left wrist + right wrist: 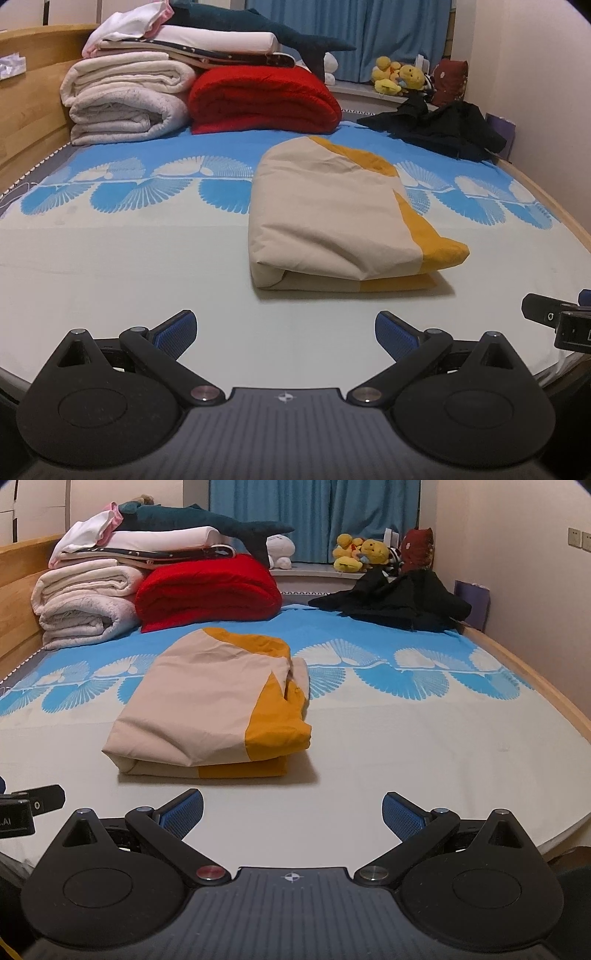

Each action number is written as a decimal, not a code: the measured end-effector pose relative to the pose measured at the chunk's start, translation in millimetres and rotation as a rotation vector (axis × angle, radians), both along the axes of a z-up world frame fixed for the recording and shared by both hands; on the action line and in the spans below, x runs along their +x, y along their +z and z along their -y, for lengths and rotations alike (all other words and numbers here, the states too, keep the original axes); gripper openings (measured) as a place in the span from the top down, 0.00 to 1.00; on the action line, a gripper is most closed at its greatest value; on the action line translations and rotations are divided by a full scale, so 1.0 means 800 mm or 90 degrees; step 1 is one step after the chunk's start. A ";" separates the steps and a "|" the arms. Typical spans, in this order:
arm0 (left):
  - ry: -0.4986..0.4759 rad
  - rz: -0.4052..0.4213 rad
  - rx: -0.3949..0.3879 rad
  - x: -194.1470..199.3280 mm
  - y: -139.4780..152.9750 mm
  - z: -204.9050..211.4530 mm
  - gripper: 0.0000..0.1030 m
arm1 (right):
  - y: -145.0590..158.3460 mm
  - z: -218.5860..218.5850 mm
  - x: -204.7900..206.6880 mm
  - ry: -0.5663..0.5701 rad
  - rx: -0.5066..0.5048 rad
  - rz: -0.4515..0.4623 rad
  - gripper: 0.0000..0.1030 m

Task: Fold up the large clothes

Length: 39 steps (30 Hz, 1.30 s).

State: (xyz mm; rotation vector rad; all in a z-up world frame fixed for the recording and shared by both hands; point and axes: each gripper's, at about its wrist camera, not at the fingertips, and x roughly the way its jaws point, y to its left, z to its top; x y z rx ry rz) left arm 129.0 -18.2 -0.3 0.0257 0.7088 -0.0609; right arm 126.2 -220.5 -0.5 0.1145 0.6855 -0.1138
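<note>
We hold both tools low over the near edge of the bed [110,266], the left tool [286,332] and right tool [293,812] spread wide and holding nothing. The beige and yellow garment [207,709] lies folded mid-bed, well apart from us, so it looks finished. A crumpled black garment [399,598] waits by the far wall, likely next.

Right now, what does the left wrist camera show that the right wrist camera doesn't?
Only the left wrist view shows the open left gripper with the right gripper's black body at its right edge. Only the right wrist view shows the open right gripper, beige wall switches and a white plush toy. Both show the folded beige-and-mustard garment and crumpled black garment.
</note>
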 end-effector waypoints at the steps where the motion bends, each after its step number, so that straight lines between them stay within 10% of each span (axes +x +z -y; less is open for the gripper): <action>1: -0.001 0.000 0.000 0.000 0.000 0.000 0.00 | 0.000 0.000 0.000 0.000 -0.001 0.000 0.01; 39: -0.019 0.001 0.002 -0.003 -0.001 0.009 0.00 | 0.002 -0.005 0.001 0.013 -0.008 0.001 0.01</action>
